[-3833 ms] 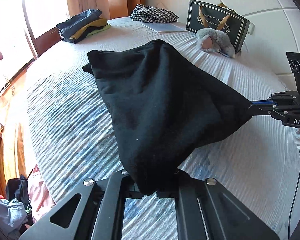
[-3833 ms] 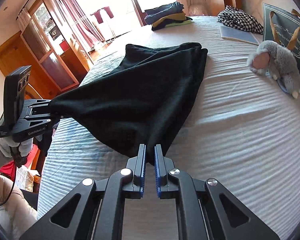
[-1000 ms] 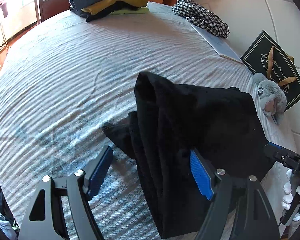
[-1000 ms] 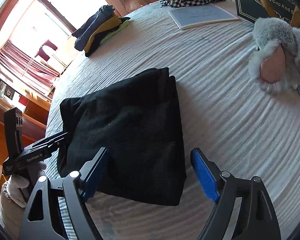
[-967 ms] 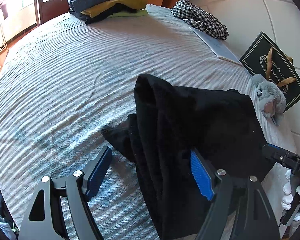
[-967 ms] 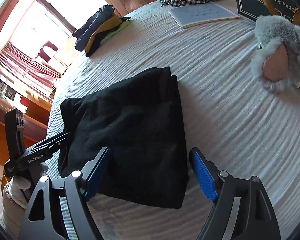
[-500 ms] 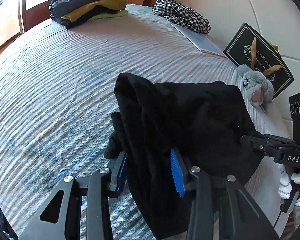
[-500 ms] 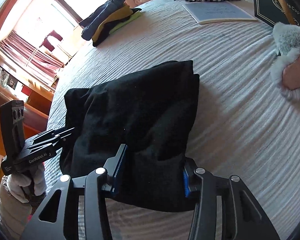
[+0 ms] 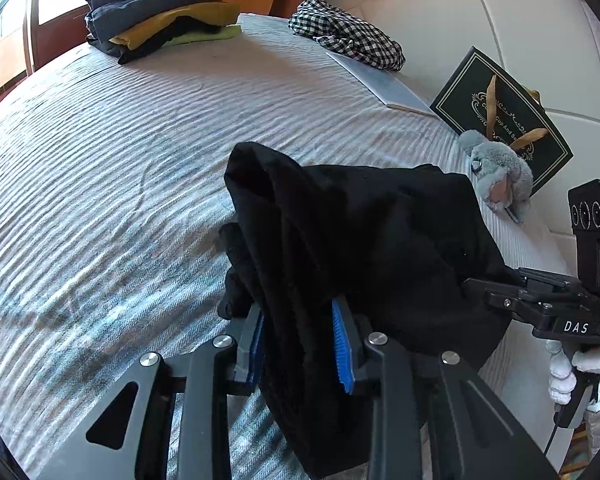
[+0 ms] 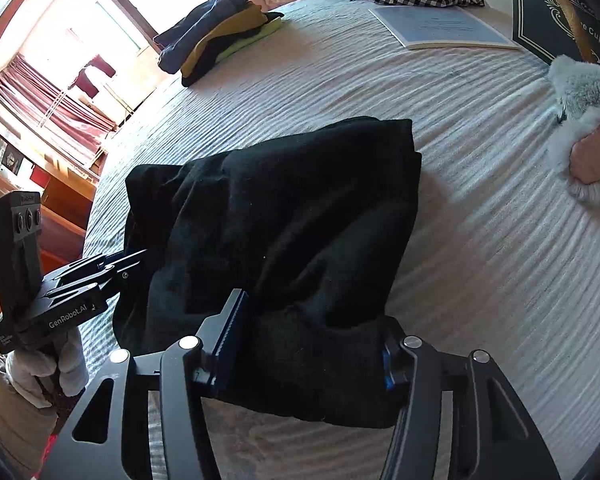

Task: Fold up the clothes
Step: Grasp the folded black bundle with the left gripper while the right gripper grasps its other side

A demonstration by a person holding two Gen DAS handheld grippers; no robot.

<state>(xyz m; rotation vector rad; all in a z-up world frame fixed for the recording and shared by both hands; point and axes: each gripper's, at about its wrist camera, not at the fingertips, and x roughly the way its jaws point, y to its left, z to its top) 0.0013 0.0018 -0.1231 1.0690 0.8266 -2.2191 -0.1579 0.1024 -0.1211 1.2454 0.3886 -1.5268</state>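
A folded black garment (image 9: pixel 364 240) lies bunched on the striped bed cover (image 9: pixel 100 184). My left gripper (image 9: pixel 300 340) is shut on the thick folded edge at the garment's near left side. My right gripper (image 10: pixel 308 340) is shut on the opposite folded edge of the black garment (image 10: pixel 284 224). Each gripper shows in the other's view, the right gripper (image 9: pixel 484 284) at the right, the left gripper (image 10: pixel 132 260) at the left. The garment's underside and the fingertips buried in the cloth are hidden.
A stack of folded clothes (image 9: pixel 156 12) sits at the bed's far corner. A checked cloth (image 9: pixel 348 36), a booklet (image 9: pixel 384 84), a dark gift bag (image 9: pixel 504 120) and a grey plush toy (image 9: pixel 496 168) lie by the headboard. Windows and curtains (image 10: pixel 56 80) are left of the bed.
Both grippers went from wide open around the folded garment to shut on its two side edges. The garment has bunched up and lifted a little between them.
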